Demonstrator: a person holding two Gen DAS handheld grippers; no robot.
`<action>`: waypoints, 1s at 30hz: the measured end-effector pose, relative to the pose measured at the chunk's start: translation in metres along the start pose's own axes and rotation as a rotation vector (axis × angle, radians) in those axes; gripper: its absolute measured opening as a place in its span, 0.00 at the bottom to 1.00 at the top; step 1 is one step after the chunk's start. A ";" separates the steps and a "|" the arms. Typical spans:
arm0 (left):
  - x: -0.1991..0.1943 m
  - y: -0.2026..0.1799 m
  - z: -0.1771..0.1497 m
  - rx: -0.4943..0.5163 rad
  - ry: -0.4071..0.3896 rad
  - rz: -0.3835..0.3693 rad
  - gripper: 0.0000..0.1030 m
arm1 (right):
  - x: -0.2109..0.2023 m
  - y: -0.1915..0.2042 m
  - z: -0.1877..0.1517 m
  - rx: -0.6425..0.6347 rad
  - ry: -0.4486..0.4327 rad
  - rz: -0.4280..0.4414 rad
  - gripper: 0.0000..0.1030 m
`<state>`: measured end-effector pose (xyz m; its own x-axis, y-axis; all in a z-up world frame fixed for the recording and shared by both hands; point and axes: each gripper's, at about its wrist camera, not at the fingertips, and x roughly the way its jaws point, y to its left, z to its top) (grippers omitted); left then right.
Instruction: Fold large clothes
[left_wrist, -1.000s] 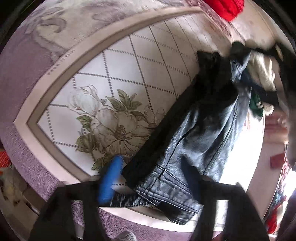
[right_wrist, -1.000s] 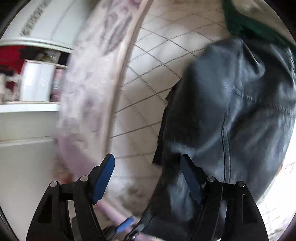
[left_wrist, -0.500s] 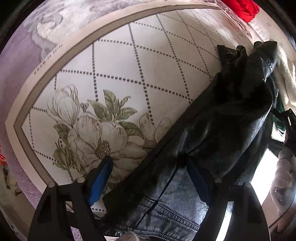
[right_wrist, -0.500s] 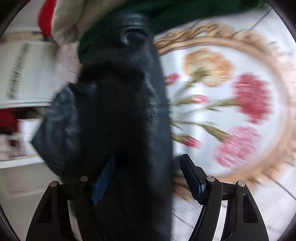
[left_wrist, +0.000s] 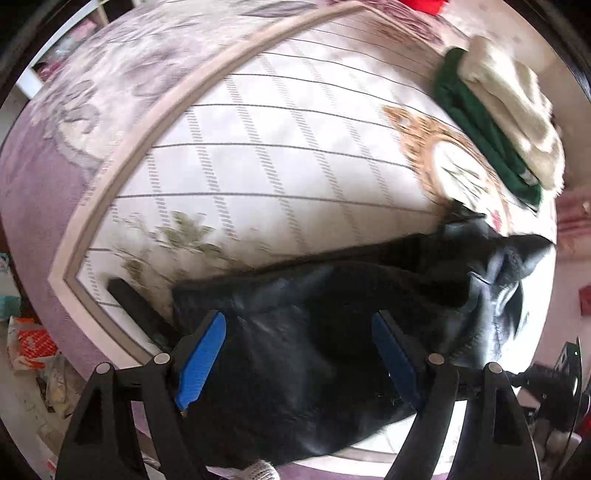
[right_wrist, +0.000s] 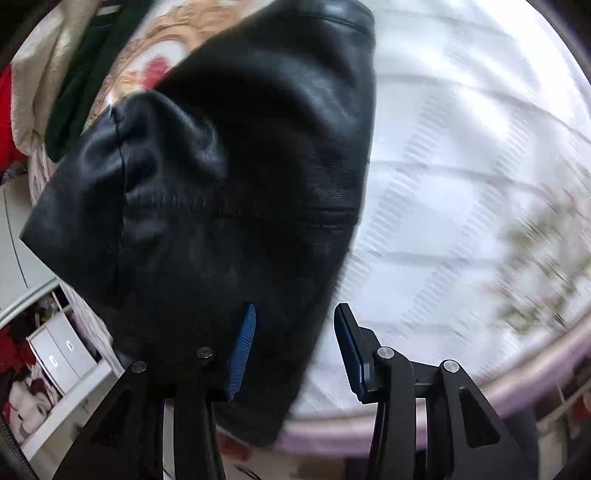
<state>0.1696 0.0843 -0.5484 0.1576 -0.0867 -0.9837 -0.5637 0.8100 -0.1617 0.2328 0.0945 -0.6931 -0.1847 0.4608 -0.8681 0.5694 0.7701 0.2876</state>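
Black jacket (left_wrist: 332, 332) shifted sideways on bedspread (left_wrist: 258, 147); no containers visible

Bright daylight; white drawer unit (right_wrist: 61, 354) beside bed; clutter on floor (left_wrist: 33, 347).

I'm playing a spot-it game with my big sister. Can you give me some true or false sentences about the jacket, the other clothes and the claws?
1. The jacket is black and shiny. True.
2. The jacket hangs on a hanger. False: it lies on the flowery bedspread.
3. A green garment lies under a cream one. True.
4. The left claw is squeezed shut. False: its blue pads stand wide apart over the jacket.
5. The right claw has yellow pads. False: they are blue, and its jaws have just been closing, with the jacket's edge between them.
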 end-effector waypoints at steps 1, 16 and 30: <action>0.005 -0.010 0.003 0.021 0.002 -0.009 0.78 | -0.013 -0.007 -0.005 -0.016 -0.018 -0.031 0.46; 0.085 -0.011 0.052 -0.055 0.036 0.057 0.81 | 0.056 0.210 0.041 -0.577 -0.168 -0.152 0.40; -0.001 0.073 0.022 -0.193 -0.084 0.126 0.81 | -0.003 0.220 -0.038 -0.705 -0.025 0.023 0.40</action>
<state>0.1457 0.1562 -0.5575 0.1388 0.0635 -0.9883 -0.7263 0.6849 -0.0580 0.3279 0.2797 -0.6117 -0.1556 0.4766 -0.8653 -0.0837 0.8664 0.4923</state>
